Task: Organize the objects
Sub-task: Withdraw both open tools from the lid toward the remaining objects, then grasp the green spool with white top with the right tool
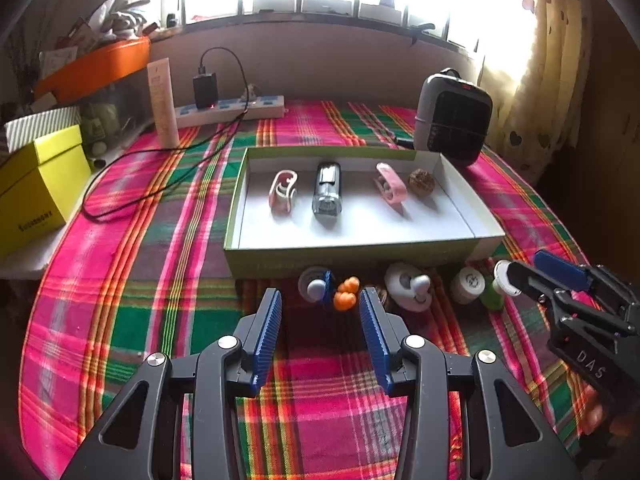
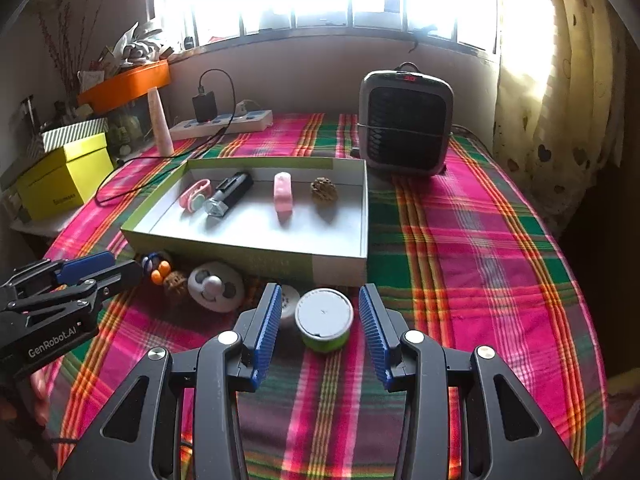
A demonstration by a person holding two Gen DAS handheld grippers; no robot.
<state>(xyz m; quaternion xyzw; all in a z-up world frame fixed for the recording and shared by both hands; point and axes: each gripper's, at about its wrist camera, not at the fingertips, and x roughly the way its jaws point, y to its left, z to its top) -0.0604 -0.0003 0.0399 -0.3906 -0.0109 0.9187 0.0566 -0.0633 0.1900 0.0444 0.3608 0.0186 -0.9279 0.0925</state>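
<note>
Left wrist view: the left gripper [image 1: 320, 312] stands with its blue ribbed pads apart and nothing between them, above the pink, green and orange plaid cloth [image 1: 132, 280]. Just beyond its tips lie a small orange knobbed toy [image 1: 346, 294] and a white round fan-shaped gadget [image 1: 410, 286], near the shallow green-walled cardboard tray [image 1: 352, 254]. Inside the tray lie a clear-bodied torch [image 1: 327, 192] and a brown pine cone [image 1: 421, 182].

Right wrist view: the right gripper [image 2: 318, 316] has its pads apart, flanking a round green tub with a grey lid [image 2: 325, 320] without touching it. The tub stands on the cloth just near of the tray's front wall. A grey boxy heater [image 2: 406, 120] stands far right.
</note>
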